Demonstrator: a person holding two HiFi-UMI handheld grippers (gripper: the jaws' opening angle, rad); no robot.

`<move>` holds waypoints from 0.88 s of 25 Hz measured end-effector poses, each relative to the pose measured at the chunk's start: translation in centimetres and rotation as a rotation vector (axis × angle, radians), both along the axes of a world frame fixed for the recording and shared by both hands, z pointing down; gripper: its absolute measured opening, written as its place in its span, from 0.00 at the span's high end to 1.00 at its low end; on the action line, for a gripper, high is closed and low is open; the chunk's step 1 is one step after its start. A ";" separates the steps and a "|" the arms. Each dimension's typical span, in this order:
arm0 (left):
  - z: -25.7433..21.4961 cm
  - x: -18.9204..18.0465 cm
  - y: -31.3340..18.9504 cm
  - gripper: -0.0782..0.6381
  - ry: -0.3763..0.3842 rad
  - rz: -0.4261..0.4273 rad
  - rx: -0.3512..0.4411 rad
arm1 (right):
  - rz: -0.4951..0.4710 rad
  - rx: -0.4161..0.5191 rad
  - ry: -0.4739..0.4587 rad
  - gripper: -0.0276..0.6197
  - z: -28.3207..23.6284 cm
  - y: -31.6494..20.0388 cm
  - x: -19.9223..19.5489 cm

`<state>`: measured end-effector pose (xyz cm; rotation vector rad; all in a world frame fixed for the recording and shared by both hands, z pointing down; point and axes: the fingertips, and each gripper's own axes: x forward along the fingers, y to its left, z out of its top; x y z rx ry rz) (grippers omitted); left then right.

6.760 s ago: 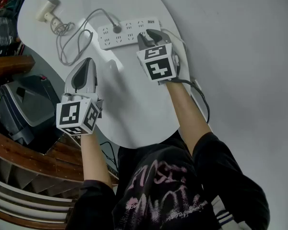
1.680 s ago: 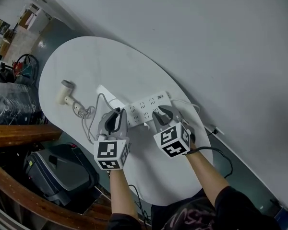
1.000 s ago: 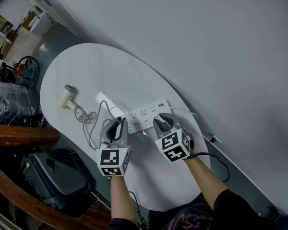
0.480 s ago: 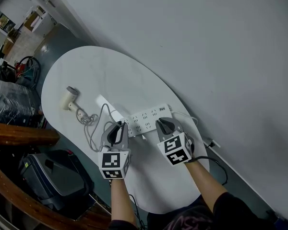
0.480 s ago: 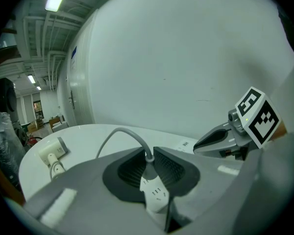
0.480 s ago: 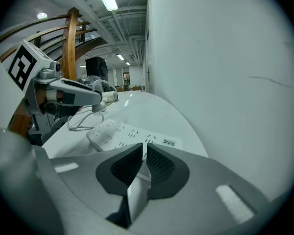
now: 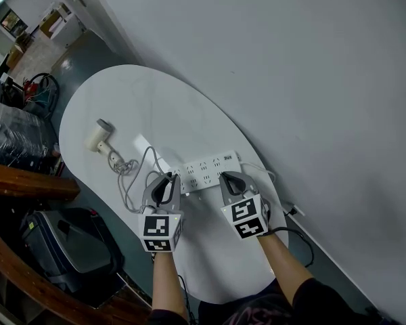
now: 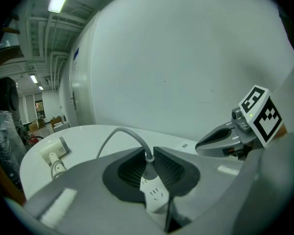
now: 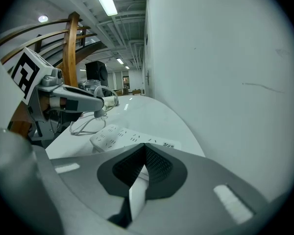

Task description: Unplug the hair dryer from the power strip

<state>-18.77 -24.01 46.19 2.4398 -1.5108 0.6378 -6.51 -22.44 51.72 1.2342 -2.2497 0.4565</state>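
Three viewpoints, one table
The head view looks steeply down from high onto the oval white table [image 7: 142, 100]. Both gripper views sit low and close over its top, facing the wall. Head and right gripper views share the long white power strip [image 7: 206, 170].

White power strip [image 7: 204, 171], hair dryer [image 7: 97, 135] well apart

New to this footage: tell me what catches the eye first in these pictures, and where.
At the power strip near the wall-side edge of the table, the left gripper is shut on the grey-corded plug at its left end. The right gripper, whose jaws have just been closing, pinches the strip's near edge. The cream hair dryer lies at the table's far left, its cord looped between.
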 end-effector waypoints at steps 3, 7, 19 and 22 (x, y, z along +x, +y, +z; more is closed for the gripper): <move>-0.3 0.0 0.4 0.81 0.006 -0.012 0.004 | -0.004 0.011 -0.001 0.93 -0.4 0.4 0.1; -0.9 -0.1 0.7 0.81 0.020 -0.031 0.015 | 0.007 0.028 -0.014 0.93 -1.2 0.5 0.4; -3.6 -0.7 2.9 0.81 0.047 -0.078 0.069 | 0.020 0.092 -0.046 0.93 -4.6 1.9 0.6; -4.5 -0.8 3.7 0.81 0.044 -0.086 0.084 | 0.022 0.113 -0.066 0.93 -5.9 2.3 0.7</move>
